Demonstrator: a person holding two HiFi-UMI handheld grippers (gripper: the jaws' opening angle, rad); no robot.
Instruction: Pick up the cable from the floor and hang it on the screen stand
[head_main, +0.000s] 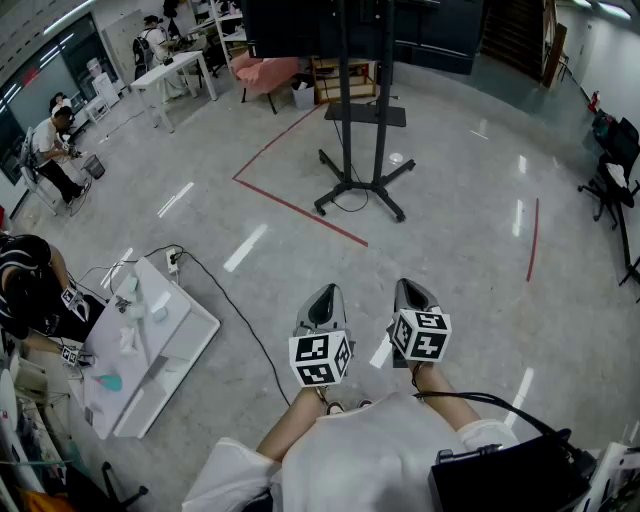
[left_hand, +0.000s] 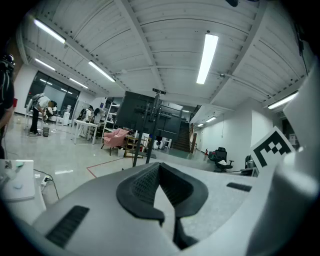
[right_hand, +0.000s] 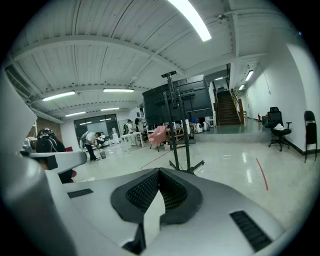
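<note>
Far left, a white table (head_main: 192, 322) with a power strip (head_main: 173, 261) at its corner. From there the cable (head_main: 232, 312) runs thin and black across the floor toward our feet, well apart from both grippers. We judge it light, limp and a bit slick, so it will sag and swing; best pinched mid-run on the free stretch, not at the plugged end. The left gripper (head_main: 327, 291) is held at chest height, jaws together, nothing between them. The screen stand (head_main: 345, 110) is ahead at centre, far off, with a second dark cord loop (head_main: 350, 204) at its base; we can't tell which cord is meant. The right gripper (head_main: 409, 287) is beside the left one, jaws also together and empty. The stand's top is cut off, so no hanging spot shows. The cable's near end is hidden behind the left gripper's cube.
</note>
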